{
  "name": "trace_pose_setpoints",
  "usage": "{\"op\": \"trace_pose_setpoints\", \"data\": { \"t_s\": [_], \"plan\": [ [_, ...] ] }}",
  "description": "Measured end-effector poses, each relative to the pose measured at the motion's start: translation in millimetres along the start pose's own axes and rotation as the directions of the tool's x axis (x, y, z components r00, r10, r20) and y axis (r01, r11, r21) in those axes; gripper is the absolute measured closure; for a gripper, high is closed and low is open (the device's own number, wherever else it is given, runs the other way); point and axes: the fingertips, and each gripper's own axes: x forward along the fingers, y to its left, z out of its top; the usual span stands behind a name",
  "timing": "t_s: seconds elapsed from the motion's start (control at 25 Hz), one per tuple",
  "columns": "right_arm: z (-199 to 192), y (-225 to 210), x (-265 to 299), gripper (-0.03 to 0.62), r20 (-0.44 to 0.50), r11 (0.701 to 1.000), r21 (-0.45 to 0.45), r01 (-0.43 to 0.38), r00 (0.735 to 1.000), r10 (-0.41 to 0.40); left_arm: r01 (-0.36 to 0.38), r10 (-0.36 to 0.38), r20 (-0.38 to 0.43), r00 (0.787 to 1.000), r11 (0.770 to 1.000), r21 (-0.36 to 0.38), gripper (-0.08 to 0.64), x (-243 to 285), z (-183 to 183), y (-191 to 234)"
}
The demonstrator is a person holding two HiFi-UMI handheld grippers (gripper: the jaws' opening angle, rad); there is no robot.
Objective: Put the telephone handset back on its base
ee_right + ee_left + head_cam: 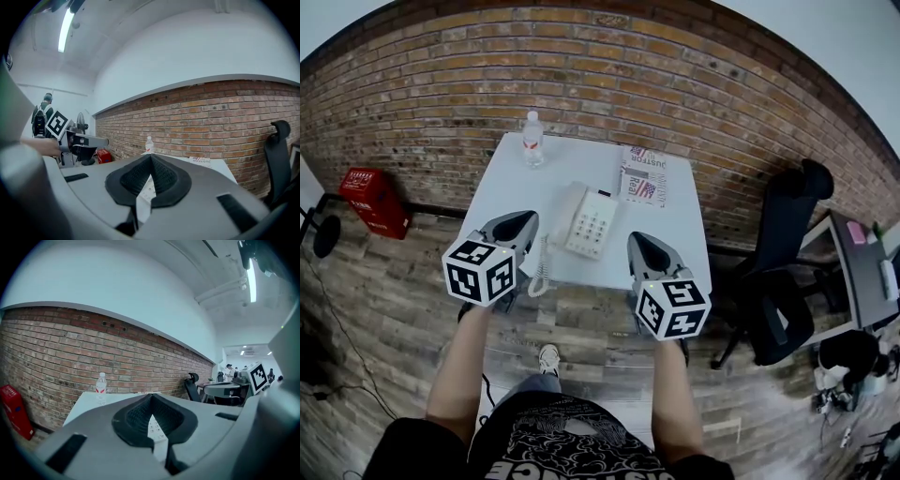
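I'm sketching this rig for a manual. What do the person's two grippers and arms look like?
The left gripper and right gripper are alike: a smooth light-grey tapered shell, black ribbed pads inside the jaws, and a white cube printed with black square markers at the rear. No cables show. The forearms are bare below a black T-shirt with white print.

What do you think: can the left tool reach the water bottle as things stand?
Probably yes. The left tool is near the table's front edge, and bare tabletop left of the telephone leaves a free way to the water bottle. Its shut jaws must open first.
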Motion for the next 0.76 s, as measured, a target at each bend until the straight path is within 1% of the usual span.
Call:
{"op": "trace_pose_setpoints", "data": {
  "t_s": [0.28, 0.56, 0.76],
  "plan": [
    [-0.9, -1.0, -7.9, 0.592, -0.002, 1.000, -0.001, 0.001, 1.000, -0.001, -0.025, 0.026, -0.037, 0.999, 1.000, 0.015, 0.554, -0.3, -11.6, -3.3],
    [-2.1, -1.4, -13.5, 0.592, 0.001, 1.000, 0.001, 0.003, 1.000, -0.003, -0.016, 0.016, -0.038, 0.999, 1.000, 0.000, 0.554, -1.2, -13.7, -8.3],
    [-3.8, -1.7, -14.6, 0.592, 0.000, 1.000, 0.001, 0.002, 1.000, -0.002, -0.003, 0.003, -0.040, 0.999, 1.000, 0.003, 0.554, 2.1, -13.4, -12.6]
  ]
}}
